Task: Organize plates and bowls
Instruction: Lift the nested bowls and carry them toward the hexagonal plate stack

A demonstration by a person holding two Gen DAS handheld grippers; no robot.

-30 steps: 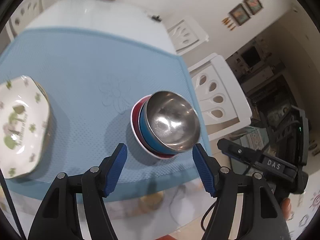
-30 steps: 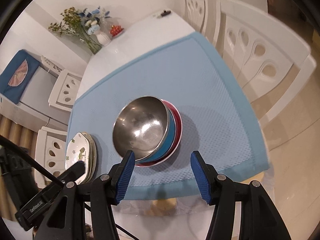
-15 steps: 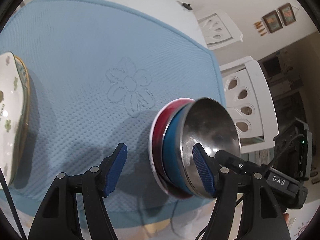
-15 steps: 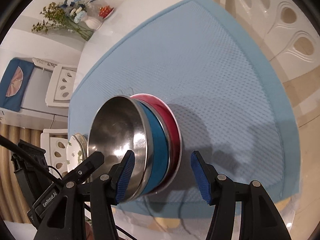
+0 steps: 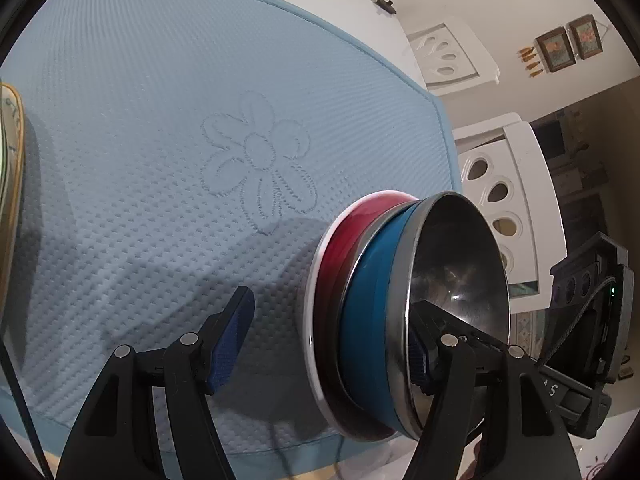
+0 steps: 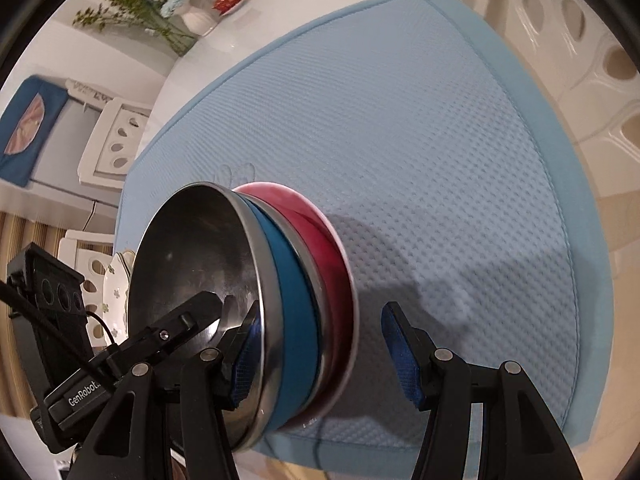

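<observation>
A steel bowl point(image 5: 460, 264) sits nested in a blue bowl point(image 5: 372, 312), which sits in a red bowl point(image 5: 352, 236), on a blue mat point(image 5: 160, 120) near its front edge. My left gripper point(image 5: 328, 320) stands open astride the stack's left wall, one pad inside the steel bowl and the other outside, apart from the red rim. My right gripper point(image 6: 320, 312) stands open astride the opposite wall of the steel bowl point(image 6: 192, 256), its outer pad clear of the red bowl point(image 6: 316, 232). Flowered plates point(image 6: 118, 276) are stacked at the mat's left.
The plate stack's edge point(image 5: 10, 140) shows at the left border. White chairs point(image 5: 508, 200) stand along the table's right side. A vase of flowers point(image 6: 192, 16) and a small red dish point(image 6: 228, 0) sit at the far end of the white table.
Both grippers have sunk toward the bowl stack and now straddle its walls from opposite sides. The jaw widths look the same. The bowls have not moved.
</observation>
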